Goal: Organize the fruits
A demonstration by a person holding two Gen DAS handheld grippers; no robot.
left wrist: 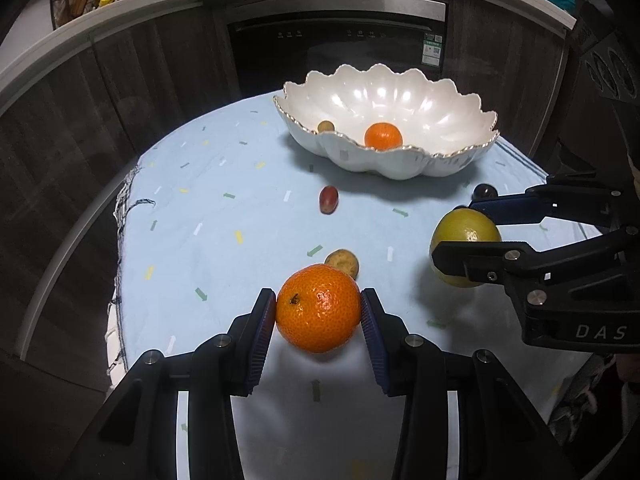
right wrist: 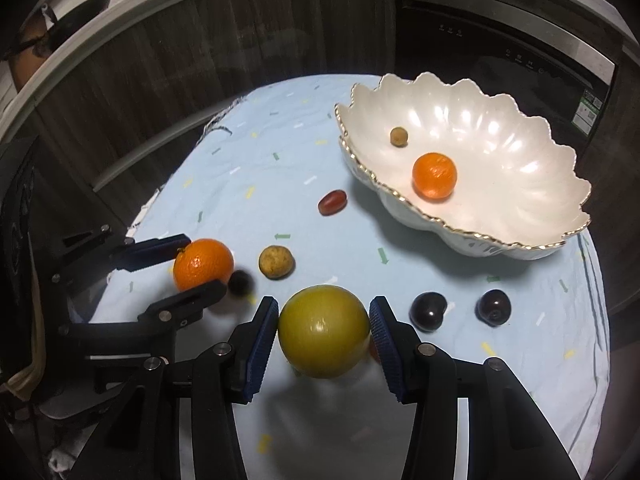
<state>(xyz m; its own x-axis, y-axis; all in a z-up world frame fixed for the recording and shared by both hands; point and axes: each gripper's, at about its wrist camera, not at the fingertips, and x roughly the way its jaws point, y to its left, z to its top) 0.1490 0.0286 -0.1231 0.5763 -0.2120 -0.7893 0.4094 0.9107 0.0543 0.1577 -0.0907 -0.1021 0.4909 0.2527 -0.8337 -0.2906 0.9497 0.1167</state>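
Both tongs gripping fruit, ready to carry to the bowl

The left tongs [left wrist: 319, 307] are clamped on a mandarin [left wrist: 319, 307], and the right tongs [right wrist: 324, 330] hold a yellow-green citrus [right wrist: 324, 330], pads pressed on both sides; whether either fruit has left the bench [left wrist: 224, 216] I cannot tell. Just beyond the left tongs lies a small brown longan-like fruit [left wrist: 342, 263], farther ahead a red grape [left wrist: 329, 199]. Right of the right tongs sit two dark plums [right wrist: 428, 311] [right wrist: 495, 306]. Farthest ahead, the scalloped white bowl [left wrist: 452, 156] already holds a mandarin and a small brown fruit. The step in hand looks like pickup; next, each fruit likely needs lifting over the gold rim and releasing low.
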